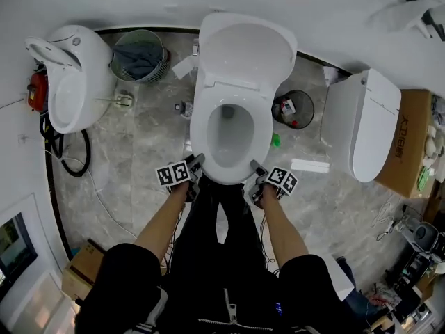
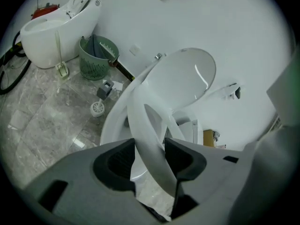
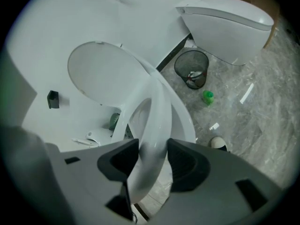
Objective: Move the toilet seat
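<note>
A white toilet stands in the middle with its lid [image 1: 245, 51] raised against the wall. The toilet seat [image 1: 201, 127] is a white ring over the bowl. In the two gripper views its front looks lifted a little off the bowl rim. My left gripper [image 1: 197, 164] is at the seat's front left, and its pads press on the seat ring [image 2: 151, 142] from both sides. My right gripper [image 1: 256, 170] is at the front right and is shut on the seat ring [image 3: 158, 118] in the same way. In their own views, the left gripper [image 2: 150, 156] and the right gripper [image 3: 153, 161] each show the ring between the jaws.
A second toilet [image 1: 69, 75] with black hoses stands at the left, and a green basket [image 1: 139, 56] sits by the wall. A black mesh bin [image 1: 293, 108] and a small green bottle [image 1: 275, 140] are right of the bowl. A third toilet [image 1: 361, 124] stands beside a cardboard box [image 1: 411, 145].
</note>
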Demonstrator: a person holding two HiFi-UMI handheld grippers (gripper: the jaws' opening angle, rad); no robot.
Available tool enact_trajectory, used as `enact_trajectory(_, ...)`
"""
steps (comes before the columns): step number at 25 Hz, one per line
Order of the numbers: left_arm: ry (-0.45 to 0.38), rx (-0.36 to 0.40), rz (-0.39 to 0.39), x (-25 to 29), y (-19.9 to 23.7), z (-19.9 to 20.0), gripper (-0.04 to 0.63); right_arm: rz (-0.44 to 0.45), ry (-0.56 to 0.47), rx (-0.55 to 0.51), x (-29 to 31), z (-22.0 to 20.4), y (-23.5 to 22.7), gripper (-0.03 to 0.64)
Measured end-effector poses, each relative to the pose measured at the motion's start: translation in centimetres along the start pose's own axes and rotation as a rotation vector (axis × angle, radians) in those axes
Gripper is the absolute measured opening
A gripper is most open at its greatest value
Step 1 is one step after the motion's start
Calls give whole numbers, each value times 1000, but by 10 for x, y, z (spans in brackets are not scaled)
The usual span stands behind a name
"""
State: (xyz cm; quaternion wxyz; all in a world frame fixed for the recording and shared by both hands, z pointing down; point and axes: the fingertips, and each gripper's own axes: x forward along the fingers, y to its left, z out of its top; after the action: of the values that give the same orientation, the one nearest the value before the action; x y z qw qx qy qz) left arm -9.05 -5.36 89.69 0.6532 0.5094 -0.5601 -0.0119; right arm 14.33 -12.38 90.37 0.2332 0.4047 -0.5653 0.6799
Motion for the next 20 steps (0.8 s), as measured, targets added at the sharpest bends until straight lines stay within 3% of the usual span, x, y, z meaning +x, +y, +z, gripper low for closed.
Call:
enact_trajectory(6, -102, -100, -79, -21, -43, 38, 206, 37, -42, 24, -30, 26, 43, 198)
enact_trajectory(11, -163, -193, -148, -31, -73, 70, 216, 110, -138, 154, -51, 51, 75, 189)
enact_trajectory(20, -234, -263, -249, -36, -123, 132, 242, 270, -270, 321, -71, 106, 128, 199)
